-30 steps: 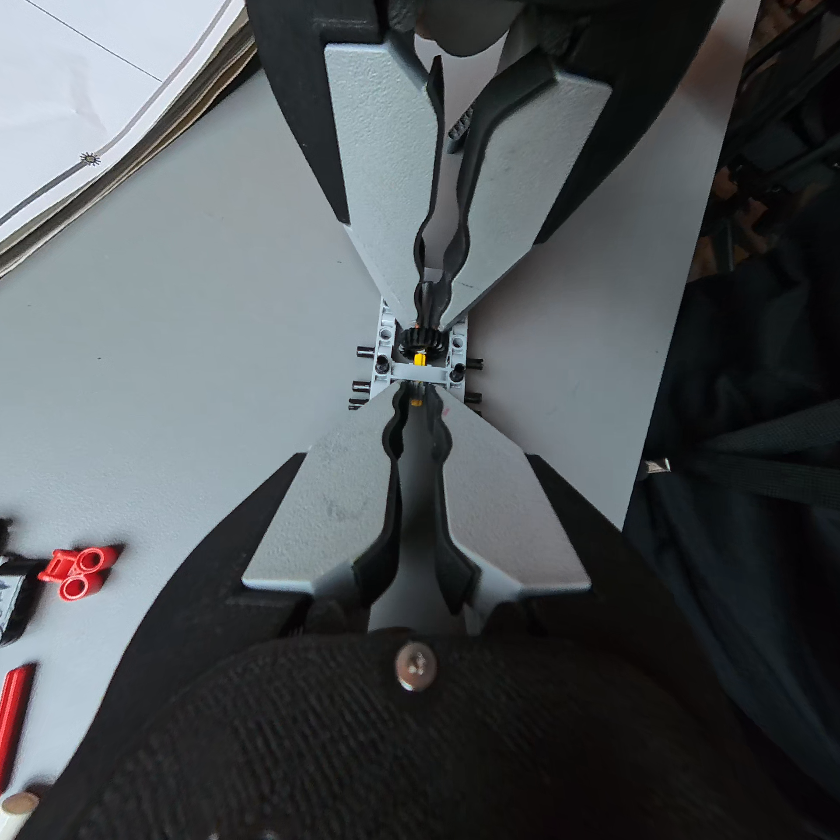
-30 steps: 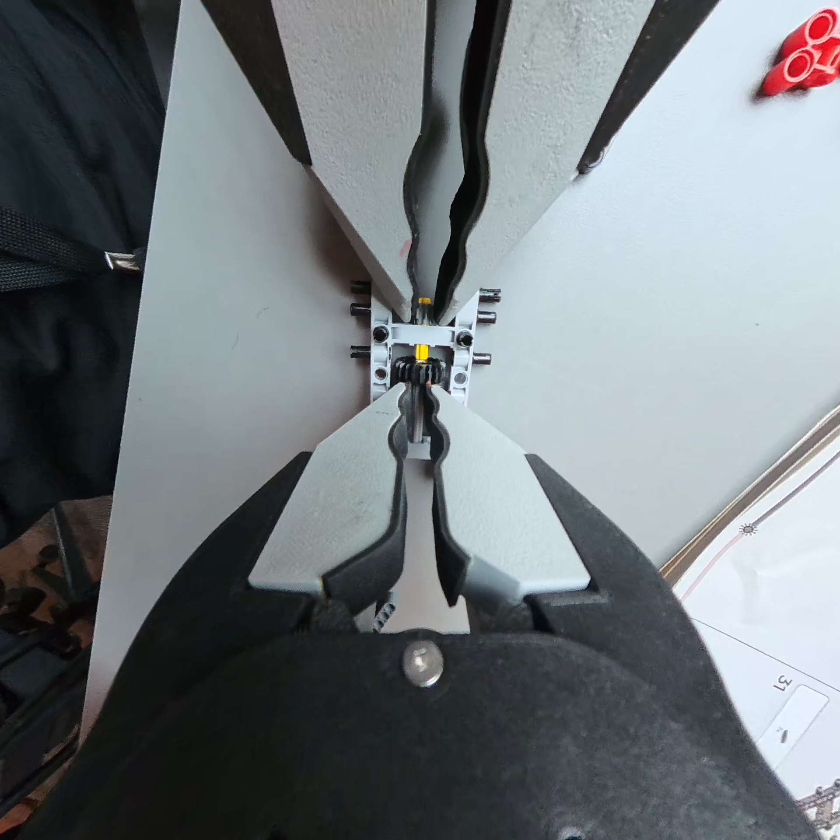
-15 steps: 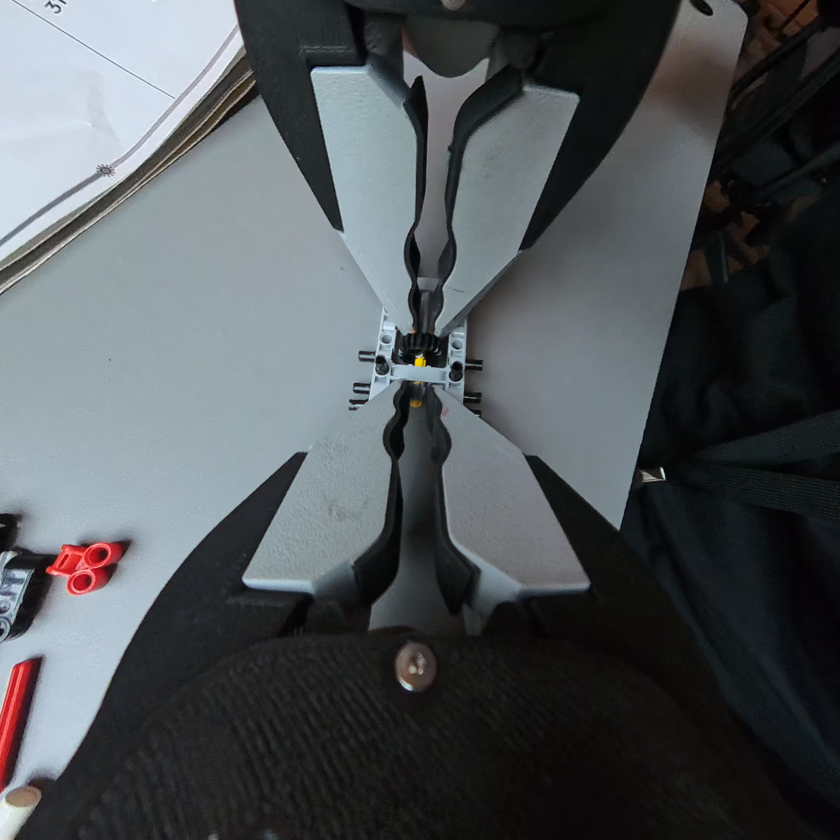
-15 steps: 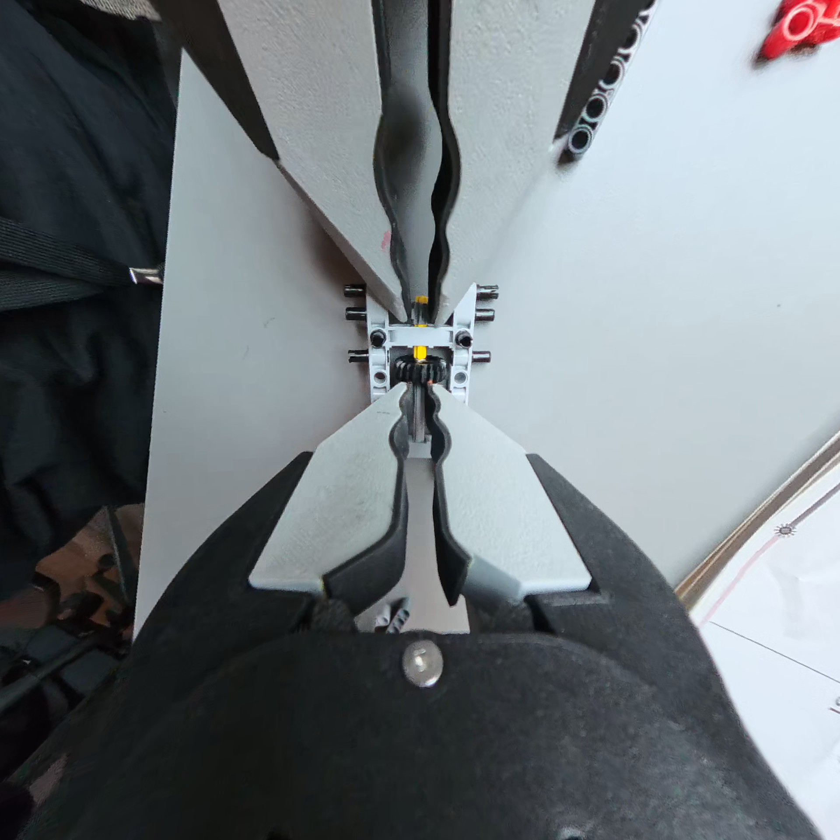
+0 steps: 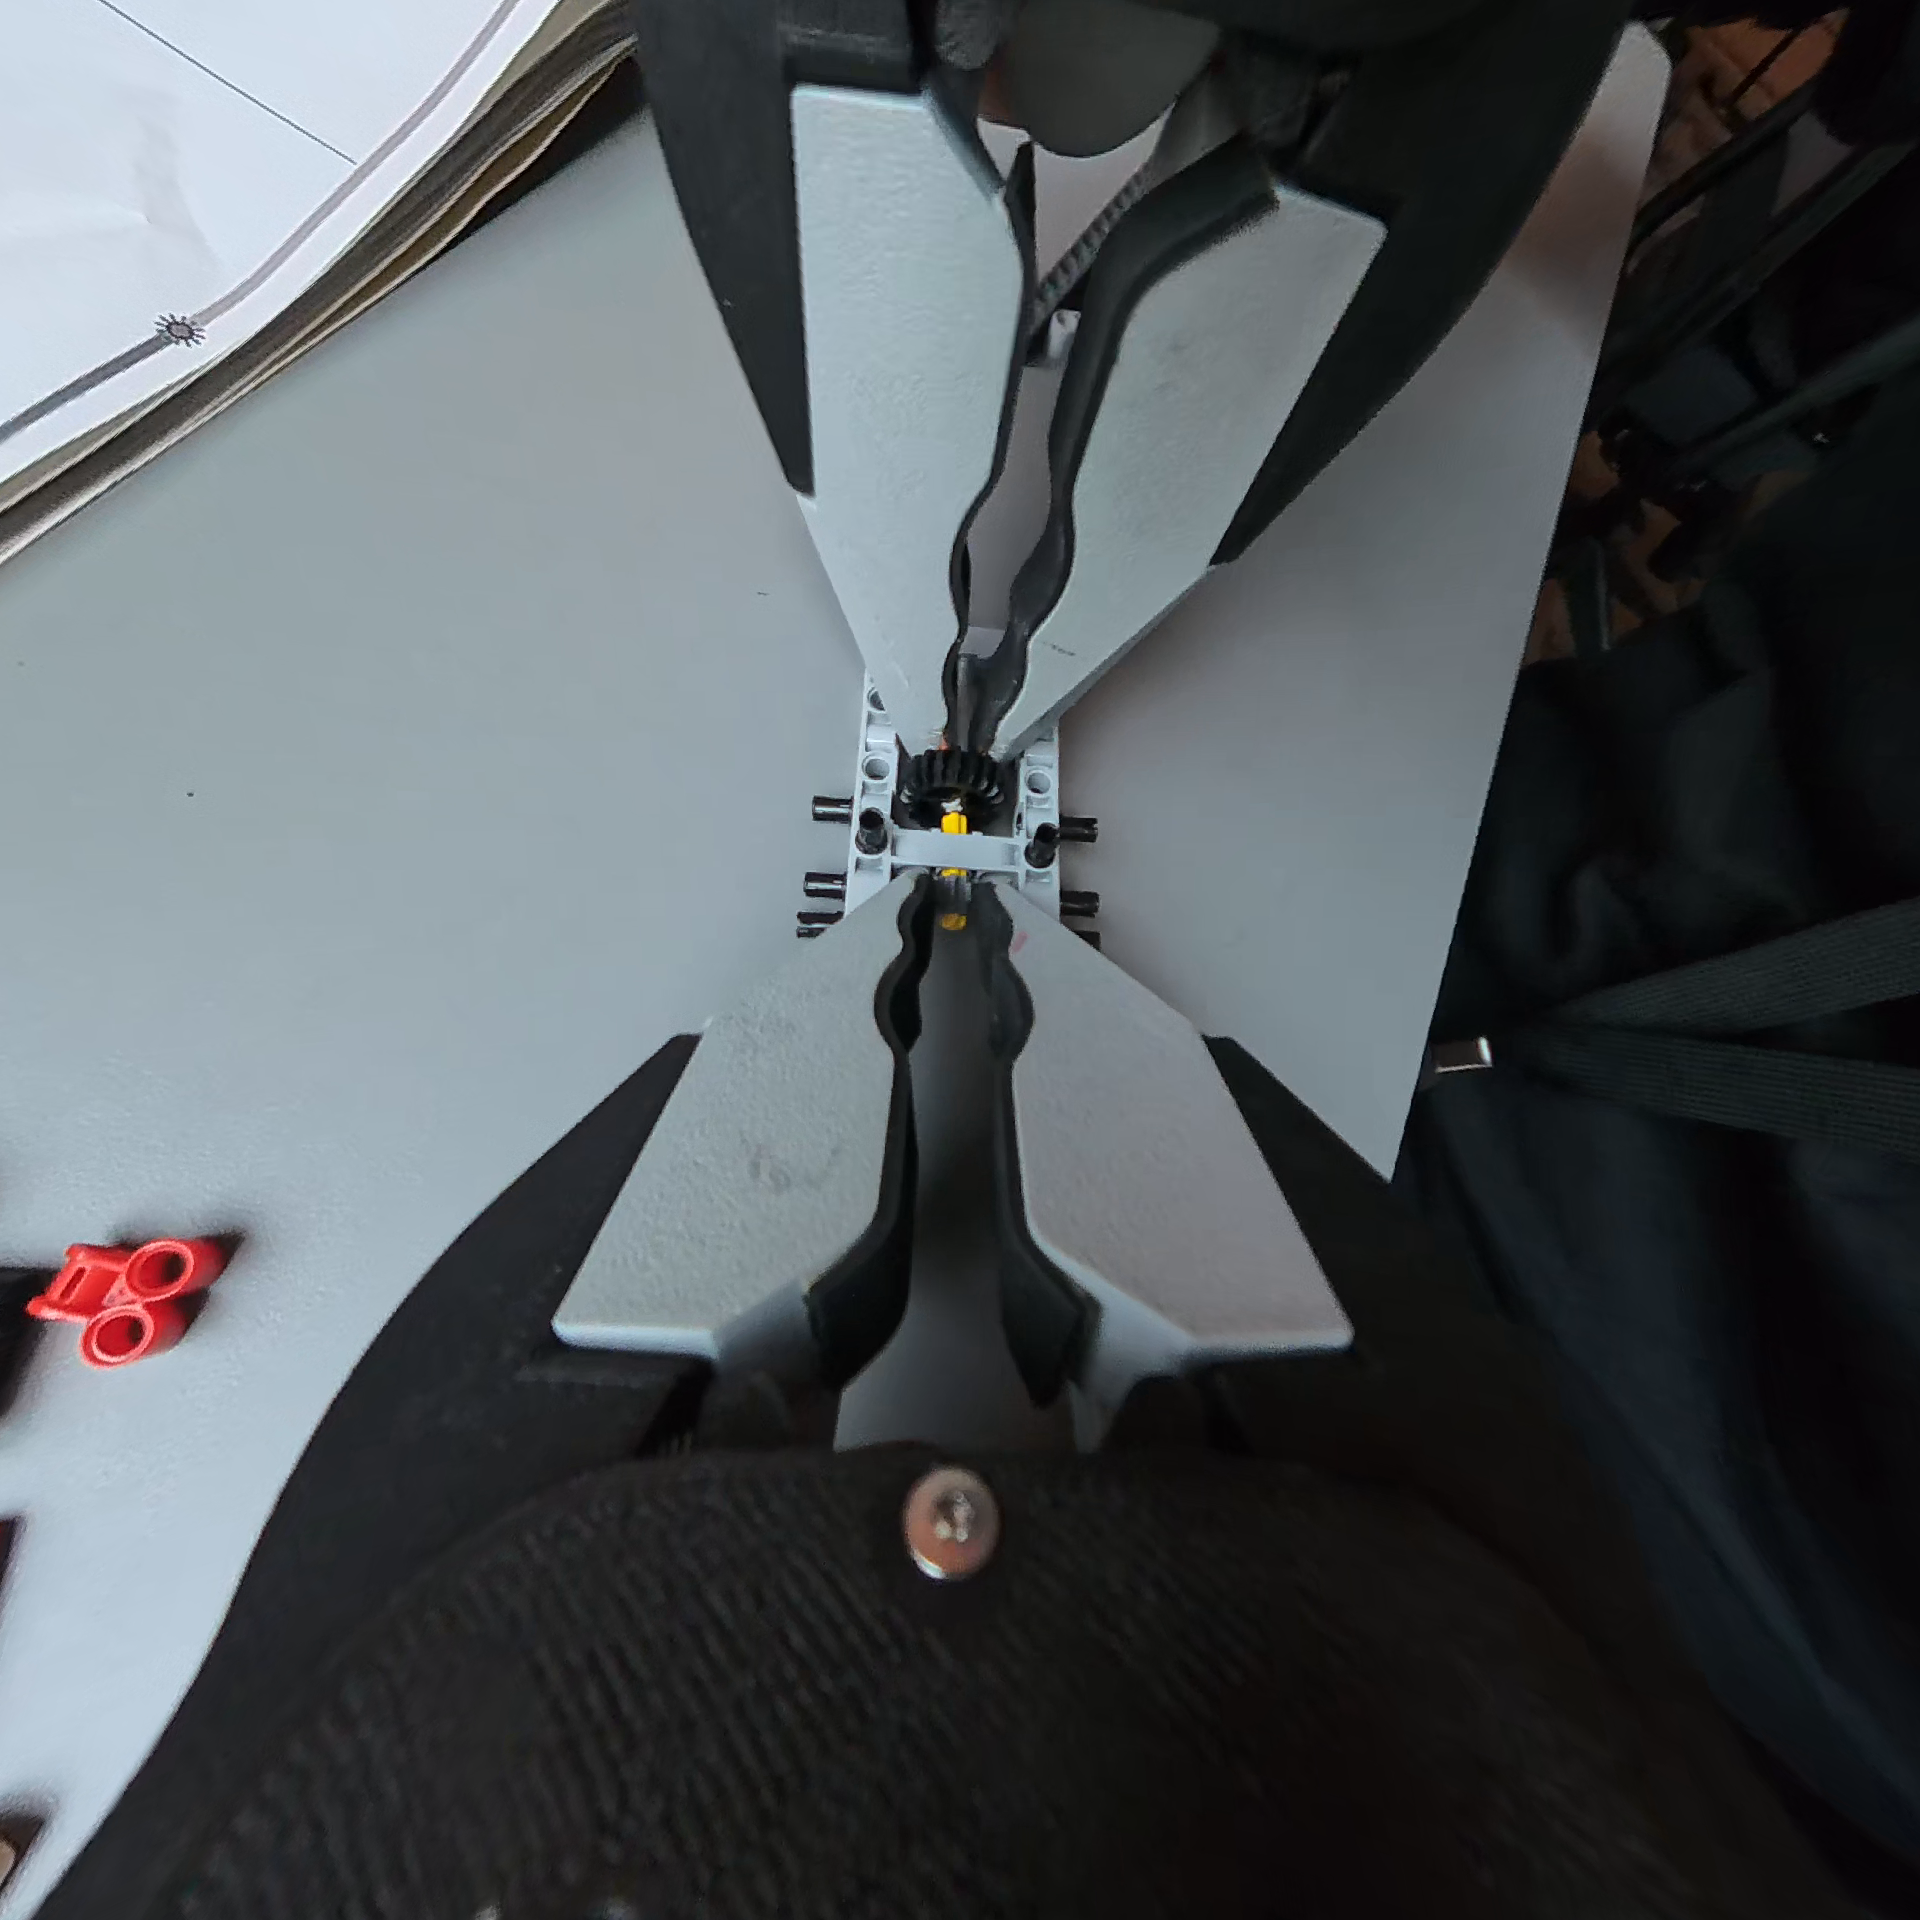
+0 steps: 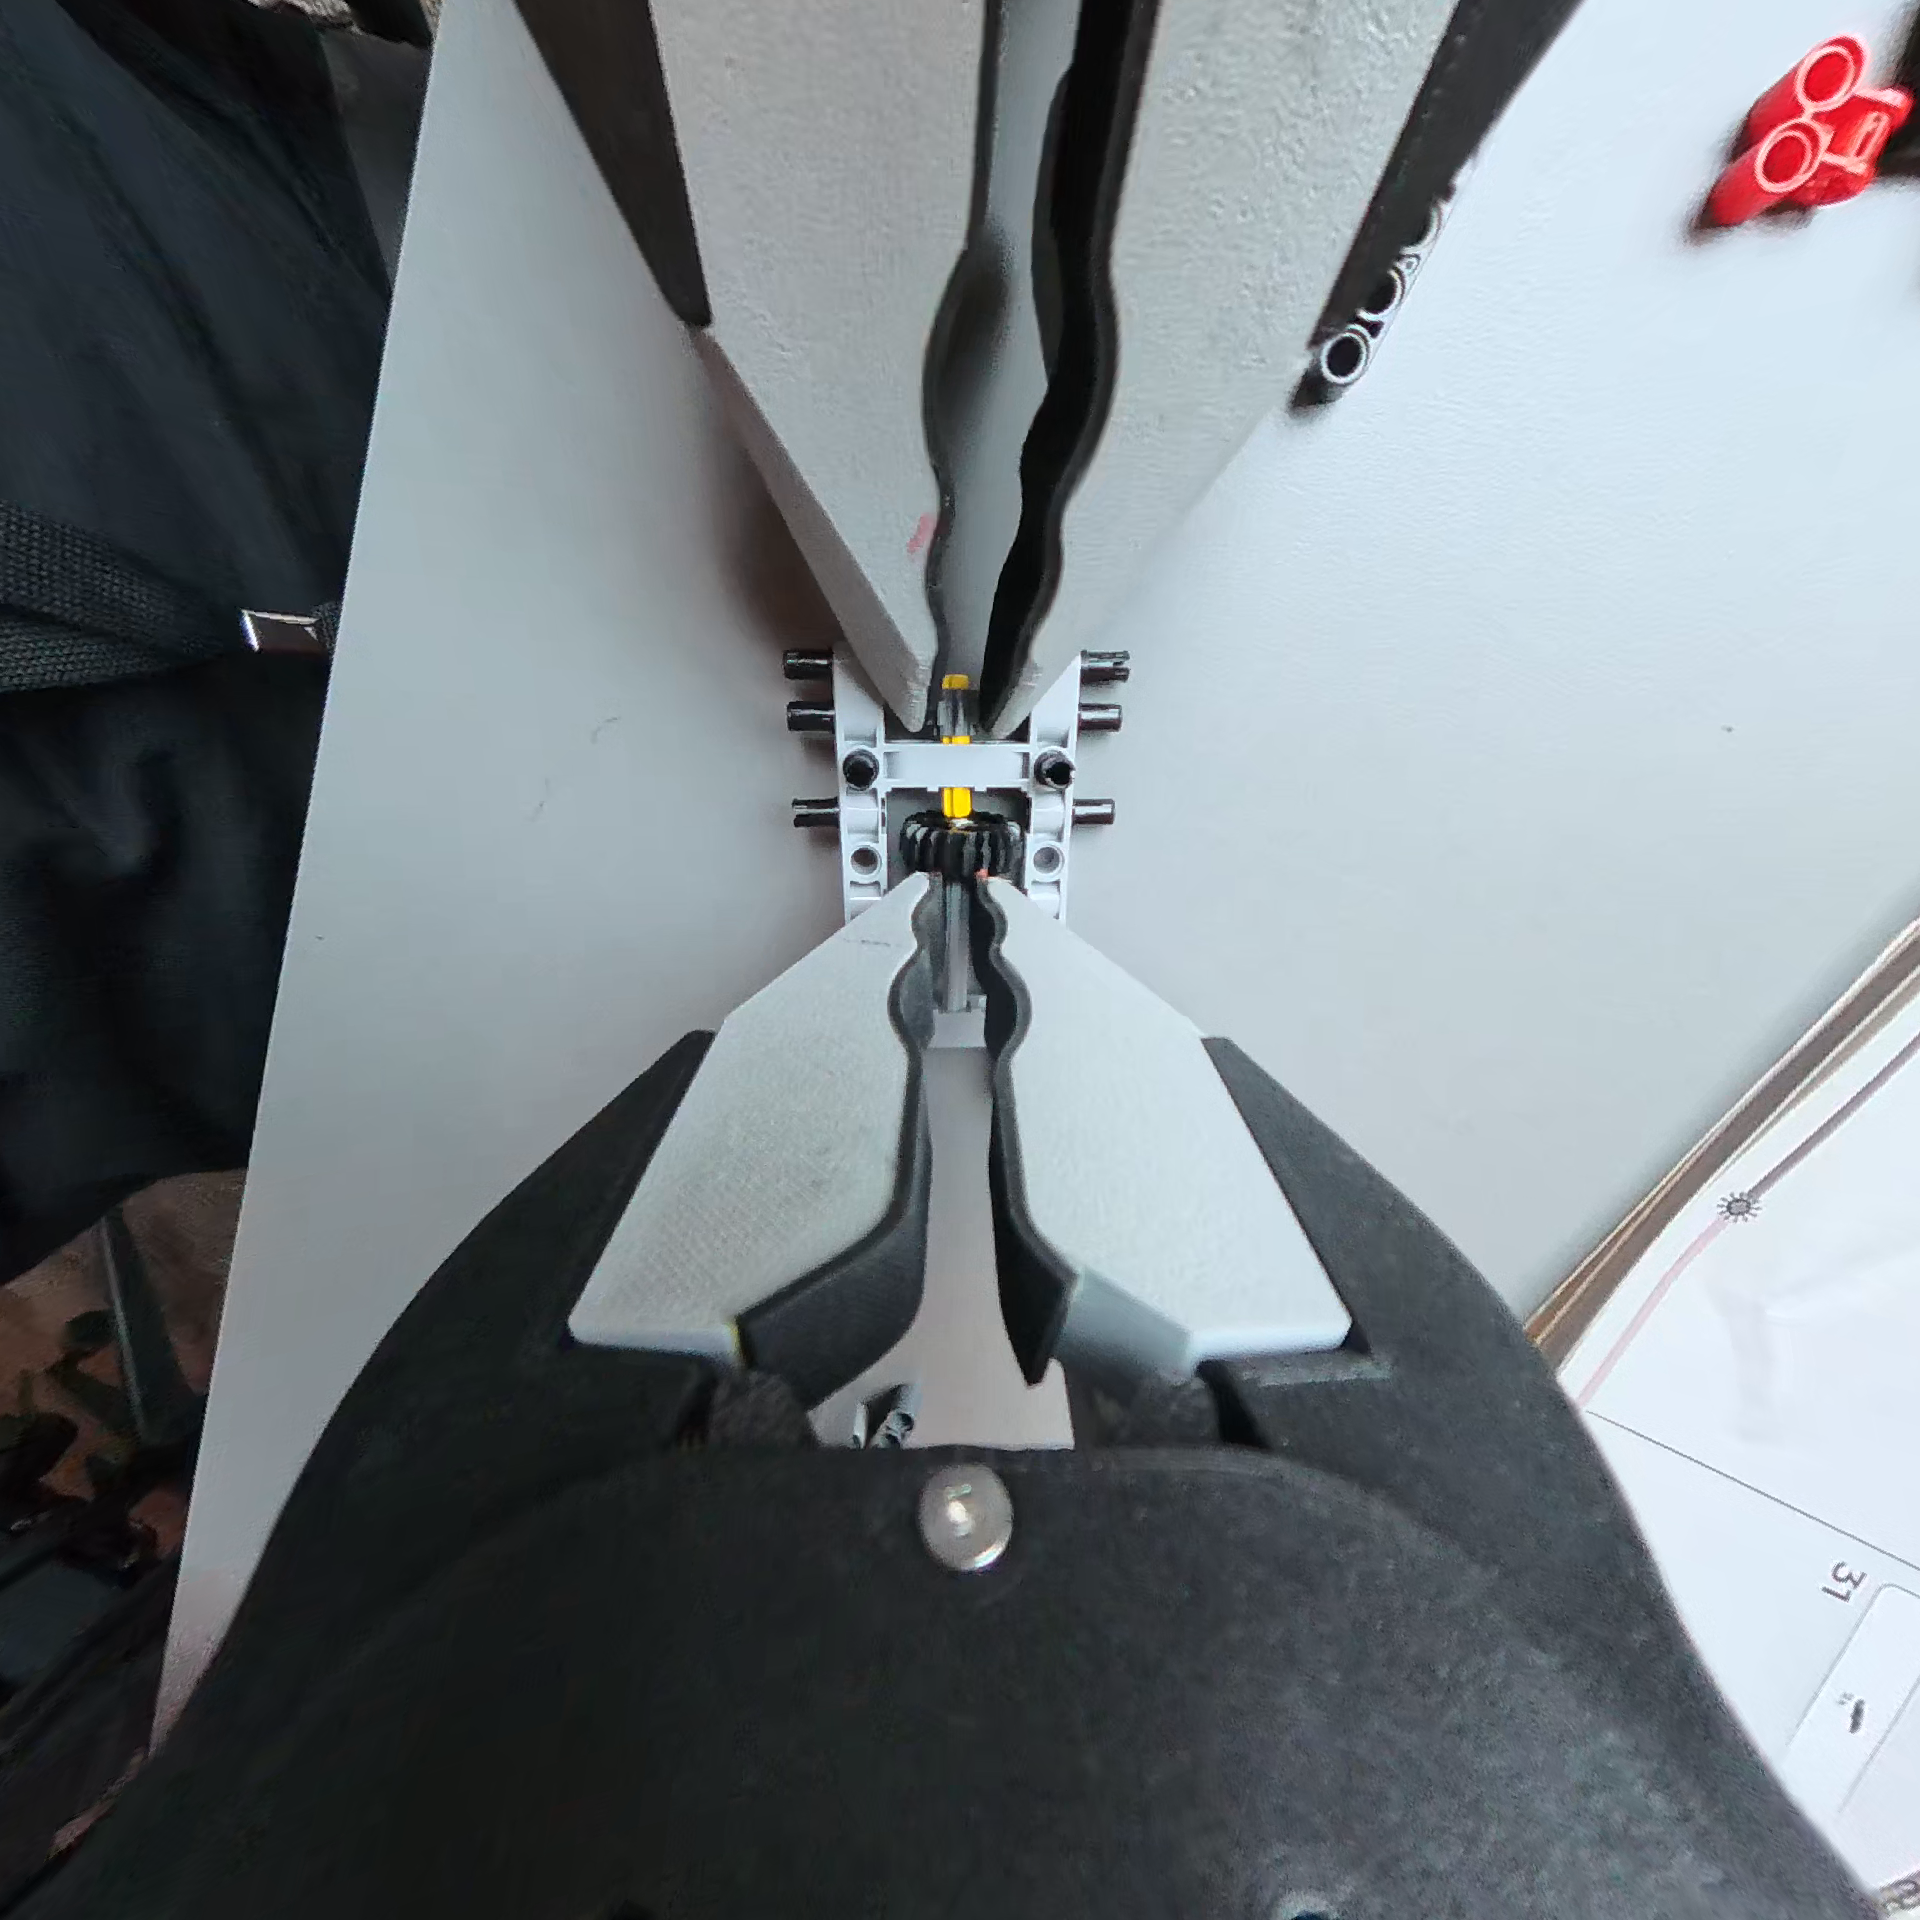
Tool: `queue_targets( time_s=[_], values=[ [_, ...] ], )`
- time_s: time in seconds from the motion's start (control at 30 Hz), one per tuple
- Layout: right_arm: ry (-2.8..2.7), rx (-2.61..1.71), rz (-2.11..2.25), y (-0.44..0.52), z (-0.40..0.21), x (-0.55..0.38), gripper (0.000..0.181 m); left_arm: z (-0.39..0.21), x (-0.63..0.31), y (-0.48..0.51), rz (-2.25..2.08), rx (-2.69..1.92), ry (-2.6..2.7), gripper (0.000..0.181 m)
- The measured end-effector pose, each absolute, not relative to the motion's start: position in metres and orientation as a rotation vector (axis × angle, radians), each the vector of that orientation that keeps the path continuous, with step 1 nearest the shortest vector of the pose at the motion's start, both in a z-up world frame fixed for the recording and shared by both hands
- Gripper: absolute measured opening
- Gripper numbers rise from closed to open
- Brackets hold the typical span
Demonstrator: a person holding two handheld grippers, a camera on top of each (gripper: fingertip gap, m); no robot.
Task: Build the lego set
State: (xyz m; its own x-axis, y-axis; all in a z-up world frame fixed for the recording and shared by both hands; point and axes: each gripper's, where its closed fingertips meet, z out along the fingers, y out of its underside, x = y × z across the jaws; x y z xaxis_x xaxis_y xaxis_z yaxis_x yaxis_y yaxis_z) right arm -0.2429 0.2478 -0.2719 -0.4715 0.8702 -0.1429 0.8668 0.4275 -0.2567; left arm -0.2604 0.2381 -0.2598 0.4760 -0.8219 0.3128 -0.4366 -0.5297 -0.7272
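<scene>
A small light-grey lego frame (image 5: pixel 954 847) with black pins sticking out of both sides lies on the grey desk (image 5: pixel 416 727), at the centre of both views. A yellow axle (image 5: pixel 952 823) passes through its cross-bar, and a black gear (image 6: pixel 958 844) sits in the bay beyond.

The left tongs (image 5: pixel 954 914), entering from the bottom of the left wrist view, are drawn nearly together on the yellow axle's near end. The right tongs (image 6: pixel 954 899), entering from the bottom of the right wrist view, are pinched on a dark grey axle (image 6: pixel 952 951) behind the gear.

The step is judged to be seating the two shafts and the gear within the frame. It would be done well if both grips were kept coaxial and the push made straight along the shaft line, with no twist, so that the gear is not cocked. The frame is not seen to be held, so it may slide.

The frame's long axis runs top to bottom in both views, along the line joining the two tongs; the pins point left and right across it. A red connector (image 5: pixel 123 1299) lies at the left edge of the left wrist view, and an instruction booklet (image 5: pixel 156 208) in its upper left.
</scene>
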Motion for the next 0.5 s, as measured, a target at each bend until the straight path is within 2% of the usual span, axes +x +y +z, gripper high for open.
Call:
queue_targets(
  time_s=[0.03,0.5],
  values=[
    [-2.646,-1.604,0.46,0.248,-0.272,-0.243,0.001,-0.259,-0.26,0.238,-0.901,-2.158,1.03,0.005],
    [-2.648,-1.588,0.489,0.245,-0.272,-0.244,0.001,-0.262,-0.27,0.234,-0.86,-2.176,1.029,0.006]
  ],
)
